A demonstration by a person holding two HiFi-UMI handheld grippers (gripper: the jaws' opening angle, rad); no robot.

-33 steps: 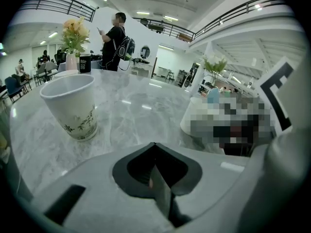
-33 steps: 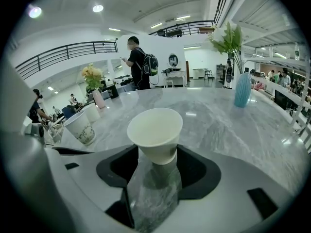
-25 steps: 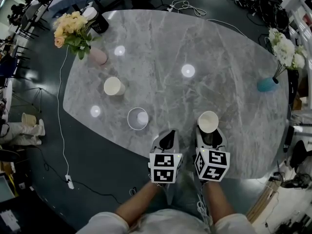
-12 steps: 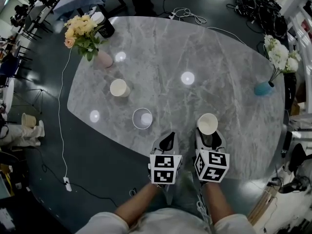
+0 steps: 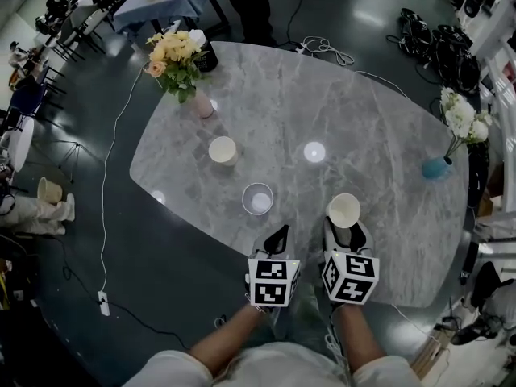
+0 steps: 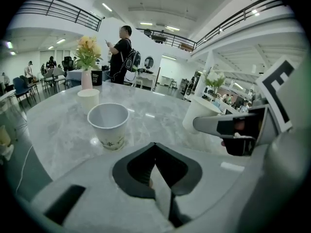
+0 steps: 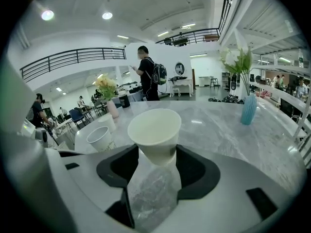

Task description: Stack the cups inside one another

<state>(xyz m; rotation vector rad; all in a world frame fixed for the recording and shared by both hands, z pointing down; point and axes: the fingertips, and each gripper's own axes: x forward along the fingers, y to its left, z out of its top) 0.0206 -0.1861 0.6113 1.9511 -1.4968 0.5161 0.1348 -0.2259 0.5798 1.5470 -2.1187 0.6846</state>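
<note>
Nearest to us, our two forearms (image 5: 242, 341) reach out over the near edge of the marble table (image 5: 363, 119), each behind a marker cube (image 5: 272, 280). On the left, the left gripper (image 5: 278, 234) has its jaws pressed together with nothing between them, and it hangs over the table's near rim. Just beside it on the right, the right gripper (image 5: 345, 227) is clamped on the lower part of a white cup (image 5: 344, 209), which stands upright with its mouth open to the ceiling; we cannot tell whether its base touches the table. A little farther out and to the left sits the printed cup (image 5: 258, 198), upright and empty, apart from both grippers. Farther left again, and farther away, stands the cream cup (image 5: 222, 150), also upright and on its own. Beyond that, at the far left edge, a pink vase (image 5: 201, 106) holds yellow flowers (image 5: 175, 55). Over on the right edge there is a blue vase (image 5: 435, 167) with white flowers (image 5: 461, 118). Past the far end of the table, a person (image 6: 121, 52) with a backpack stands on the floor.
</note>
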